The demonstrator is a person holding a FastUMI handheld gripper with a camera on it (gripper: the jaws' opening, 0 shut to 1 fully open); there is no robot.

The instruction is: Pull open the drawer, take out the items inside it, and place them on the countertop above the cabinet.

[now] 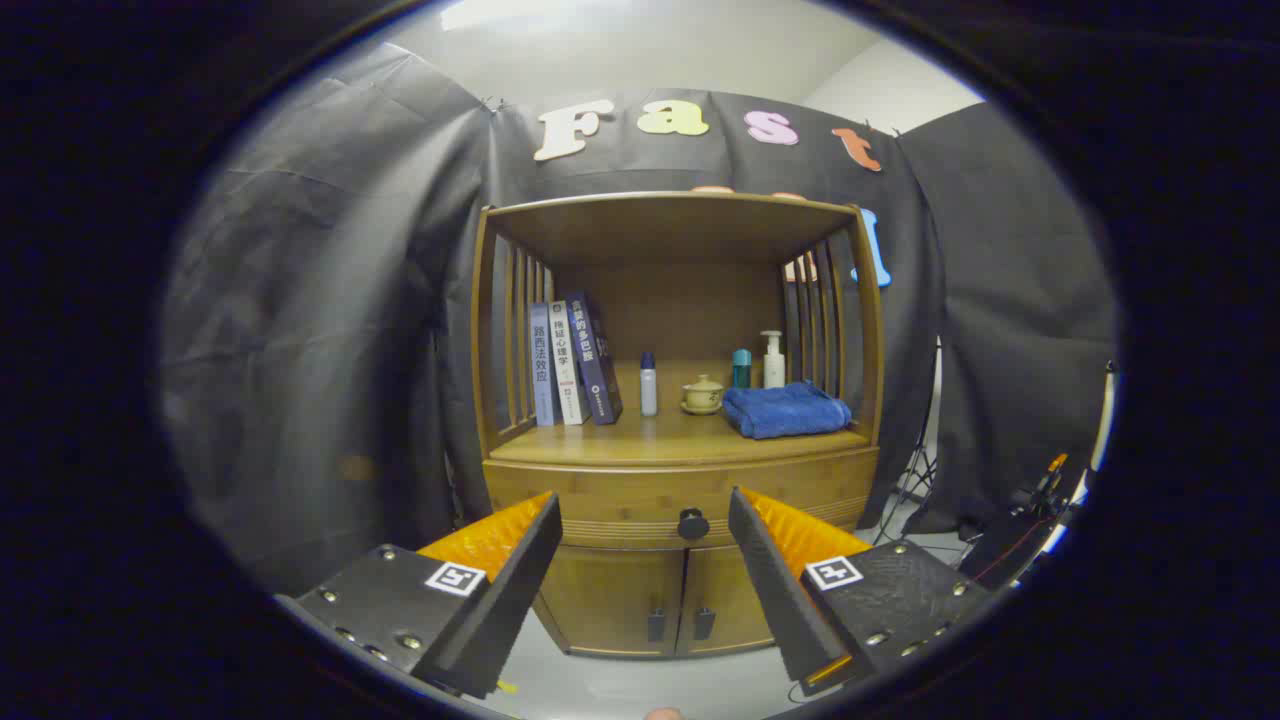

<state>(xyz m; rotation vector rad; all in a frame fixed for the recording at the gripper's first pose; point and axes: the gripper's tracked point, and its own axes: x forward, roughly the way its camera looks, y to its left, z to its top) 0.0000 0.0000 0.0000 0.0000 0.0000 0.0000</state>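
Note:
A wooden cabinet (680, 470) stands ahead against the black cloth. Its drawer (620, 500) is closed, with a dark round knob (692, 523) at the middle of its front. My gripper (645, 510) is open and holds nothing; the knob shows in the gap between the fingers, still some way beyond their tips. Above the drawer lies the countertop (660, 435), an open shelf with slatted sides. What is inside the drawer is hidden.
On the countertop stand three books (570, 365) at the left, a small bottle (648, 385), a lidded cup (702, 394), a teal bottle (740, 368), a pump bottle (773, 360) and a folded blue towel (785, 410). Two lower doors (650, 600) are closed. A tripod and cables (1010, 510) stand at the right.

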